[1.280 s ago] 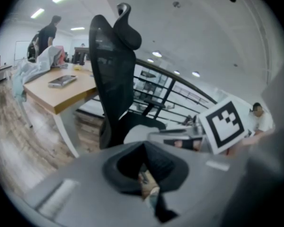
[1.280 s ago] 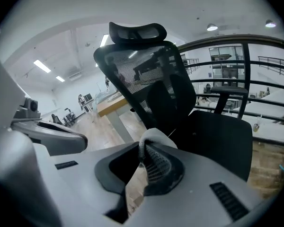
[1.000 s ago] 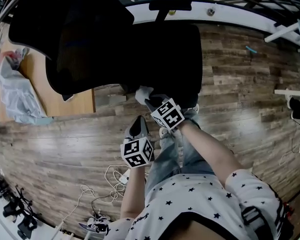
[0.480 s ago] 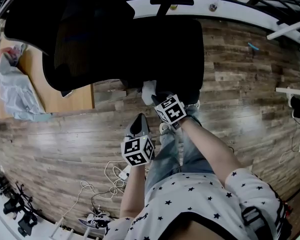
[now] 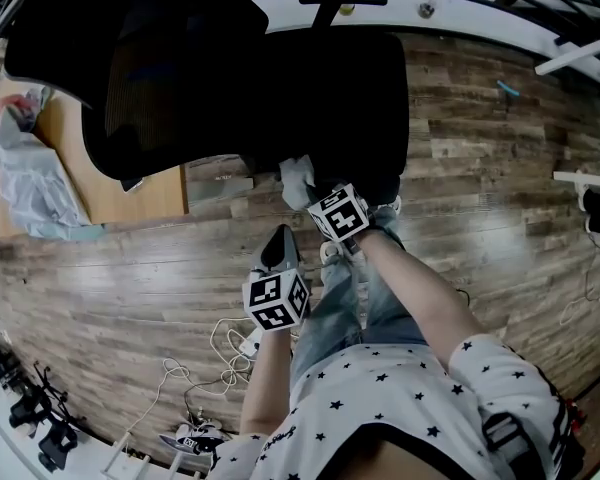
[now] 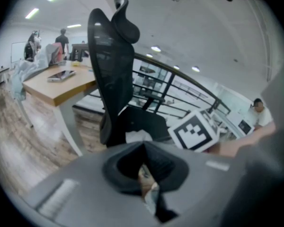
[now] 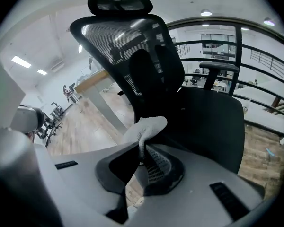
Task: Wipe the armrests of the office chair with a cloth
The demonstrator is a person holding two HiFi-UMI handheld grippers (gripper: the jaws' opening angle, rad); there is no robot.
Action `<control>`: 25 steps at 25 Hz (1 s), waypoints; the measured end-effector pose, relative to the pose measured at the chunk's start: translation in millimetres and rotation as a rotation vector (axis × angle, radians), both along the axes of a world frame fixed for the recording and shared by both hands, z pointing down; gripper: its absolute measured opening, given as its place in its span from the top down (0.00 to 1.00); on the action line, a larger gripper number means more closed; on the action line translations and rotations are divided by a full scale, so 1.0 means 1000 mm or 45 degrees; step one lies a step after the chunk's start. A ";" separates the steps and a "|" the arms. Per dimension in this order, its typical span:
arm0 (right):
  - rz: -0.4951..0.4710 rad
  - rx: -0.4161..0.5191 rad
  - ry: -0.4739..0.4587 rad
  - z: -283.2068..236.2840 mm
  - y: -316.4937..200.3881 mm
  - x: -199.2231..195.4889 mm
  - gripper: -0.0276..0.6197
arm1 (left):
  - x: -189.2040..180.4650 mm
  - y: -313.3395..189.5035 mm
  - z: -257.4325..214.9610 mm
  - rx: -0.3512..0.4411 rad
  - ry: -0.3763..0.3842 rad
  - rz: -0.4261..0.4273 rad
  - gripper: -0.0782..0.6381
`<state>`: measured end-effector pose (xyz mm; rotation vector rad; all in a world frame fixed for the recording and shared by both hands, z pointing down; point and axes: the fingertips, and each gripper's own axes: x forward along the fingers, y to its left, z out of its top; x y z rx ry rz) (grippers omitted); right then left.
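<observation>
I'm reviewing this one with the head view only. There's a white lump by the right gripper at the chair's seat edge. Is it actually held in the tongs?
Observer: Yes. The right gripper view shows the right gripper with its tongs shut on a white cloth.
Operator: And the left one, carrying anything?
Observer: No. In the left gripper view, the left gripper has its tongs together, nothing between them.
</observation>
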<state>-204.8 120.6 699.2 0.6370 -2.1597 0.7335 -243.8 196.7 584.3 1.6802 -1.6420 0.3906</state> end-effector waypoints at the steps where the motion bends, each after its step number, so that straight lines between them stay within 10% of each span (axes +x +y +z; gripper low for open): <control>1: 0.000 0.002 0.004 0.000 0.000 0.000 0.91 | 0.001 0.000 0.000 0.000 0.000 0.002 0.88; 25: 0.013 0.030 0.120 -0.005 -0.002 0.040 0.91 | 0.025 -0.006 -0.008 0.025 0.006 0.048 0.88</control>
